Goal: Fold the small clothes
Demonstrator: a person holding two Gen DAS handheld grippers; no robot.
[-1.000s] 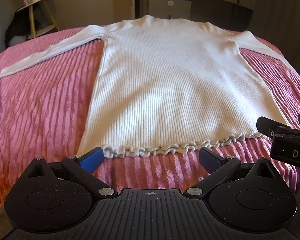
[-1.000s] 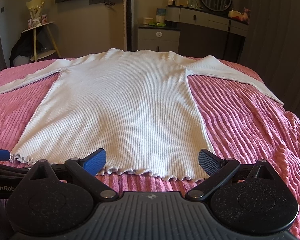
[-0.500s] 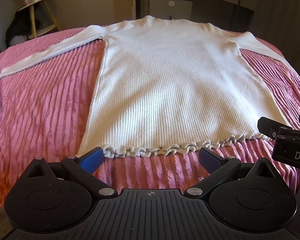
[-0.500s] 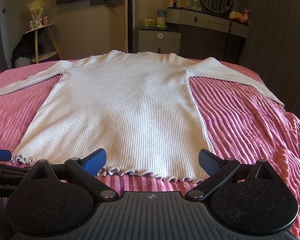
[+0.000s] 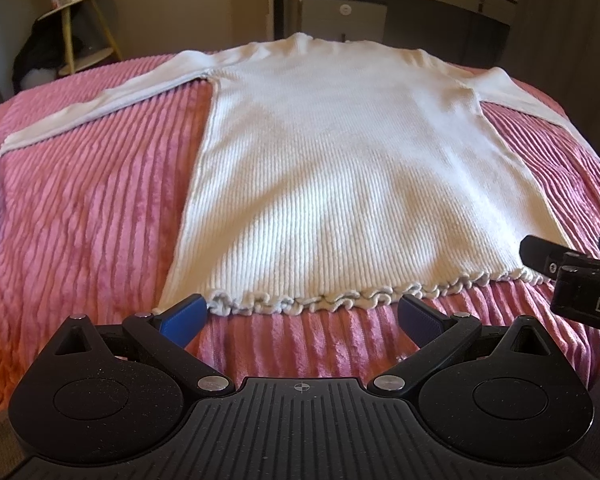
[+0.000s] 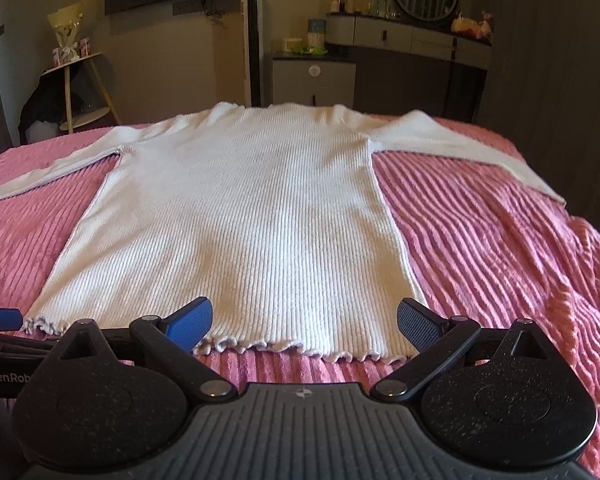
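White ribbed sweater [image 5: 351,168] lies flat, sleeves spread, on the pink ribbed bedspread [image 5: 92,216], ruffled hem nearest both cameras. Left gripper [image 5: 300,316] is held low and level at the hem's left half, fingers [image 5: 182,316] spread wide, grasping nothing. Right gripper [image 6: 304,320] sits likewise at the hem's right corner, fingers [image 6: 190,322] released; hem lies between them.

Left gripper [image 5: 300,314]: speckled matte-black body, ribbed centre plate with a small crosshair mark, two round discs, silver screws, blue ribbed pads [image 5: 182,314]. Right gripper [image 6: 304,320] looks alike; white "GenRob" lettering shows on the neighbouring unit.
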